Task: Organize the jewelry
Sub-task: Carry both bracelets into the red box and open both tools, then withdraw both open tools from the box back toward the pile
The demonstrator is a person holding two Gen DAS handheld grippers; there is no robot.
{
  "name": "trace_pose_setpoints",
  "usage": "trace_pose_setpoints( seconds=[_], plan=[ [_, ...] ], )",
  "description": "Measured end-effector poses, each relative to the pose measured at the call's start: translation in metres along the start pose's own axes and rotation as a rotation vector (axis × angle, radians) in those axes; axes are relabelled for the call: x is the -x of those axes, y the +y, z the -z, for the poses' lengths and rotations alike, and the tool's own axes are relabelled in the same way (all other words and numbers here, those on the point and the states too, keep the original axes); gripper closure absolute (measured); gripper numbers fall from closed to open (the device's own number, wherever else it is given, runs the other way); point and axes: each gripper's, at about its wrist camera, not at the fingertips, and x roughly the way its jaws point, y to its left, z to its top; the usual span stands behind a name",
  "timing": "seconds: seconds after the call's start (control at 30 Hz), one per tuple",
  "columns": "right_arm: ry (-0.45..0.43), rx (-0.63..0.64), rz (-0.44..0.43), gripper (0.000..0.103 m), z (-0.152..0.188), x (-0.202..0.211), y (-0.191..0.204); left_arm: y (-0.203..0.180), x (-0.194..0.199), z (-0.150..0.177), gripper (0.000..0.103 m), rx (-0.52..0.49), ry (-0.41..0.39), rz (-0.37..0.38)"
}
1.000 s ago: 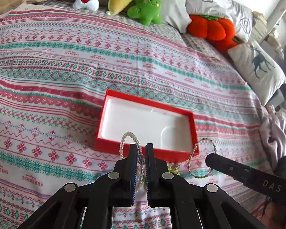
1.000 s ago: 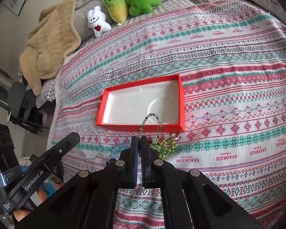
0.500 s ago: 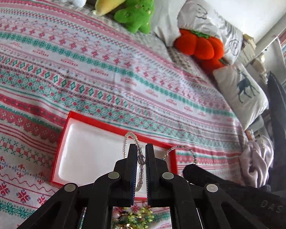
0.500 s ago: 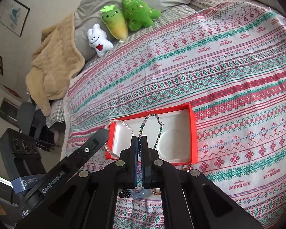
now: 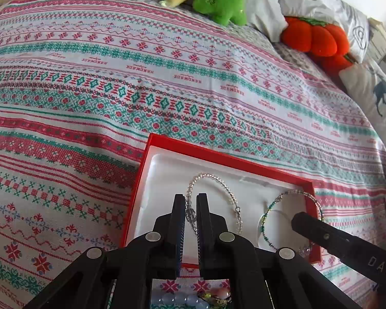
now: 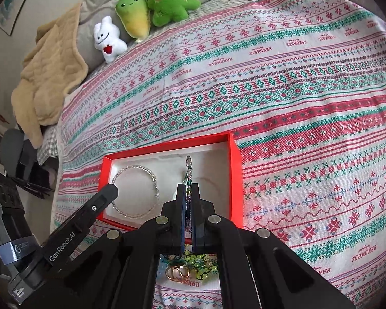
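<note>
Over the red box point(image 5: 220, 154) at lower centre, left gripper point(image 5: 190, 207) pinched the clear bead bracelet point(image 5: 213, 177); right gripper point(image 6: 188, 195) pinched the green bead bracelet point(image 6: 188, 170), both hanging into the white tray.

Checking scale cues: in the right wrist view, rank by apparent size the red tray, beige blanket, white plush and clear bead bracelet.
1. Beige blanket and red tray: look alike.
2. Clear bead bracelet and white plush: unsure, differently near.

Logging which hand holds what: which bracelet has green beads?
The one in the right gripper, on the box's right side: its beads run green and teal. The left gripper's bracelet is all clear beads.
</note>
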Motion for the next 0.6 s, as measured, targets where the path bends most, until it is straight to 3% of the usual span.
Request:
trace_pose_setpoints(
  seconds=[0.03, 0.1, 0.17, 0.2, 0.4, 0.47, 0.6],
  plan=[
    [0.003, 0.003, 0.009, 0.096, -0.001, 0.001, 0.000, -0.001, 0.001, 0.000, 0.095, -0.005, 0.006, -0.006],
    [-0.002, 0.018, 0.010, 0.091, -0.002, 0.007, 0.002, -0.005, 0.005, 0.000, 0.073, -0.030, 0.010, -0.016],
    [-0.020, 0.039, 0.003, 0.073, -0.002, 0.017, 0.005, -0.008, 0.012, 0.002, 0.063, -0.067, -0.003, -0.040],
    [-0.030, 0.050, 0.002, 0.070, -0.002, 0.022, 0.008, -0.010, 0.016, 0.003, 0.059, -0.083, -0.005, -0.055],
    [-0.042, 0.113, 0.014, 0.063, 0.006, 0.045, 0.022, -0.008, 0.037, 0.009, 0.041, -0.110, 0.011, -0.087],
    [-0.042, 0.139, 0.034, 0.052, 0.011, 0.050, 0.026, -0.007, 0.043, 0.012, 0.033, -0.115, 0.015, -0.099],
    [-0.026, 0.186, 0.067, 0.044, 0.023, 0.059, 0.031, -0.006, 0.054, 0.020, 0.021, -0.132, 0.019, -0.124]
  ],
)
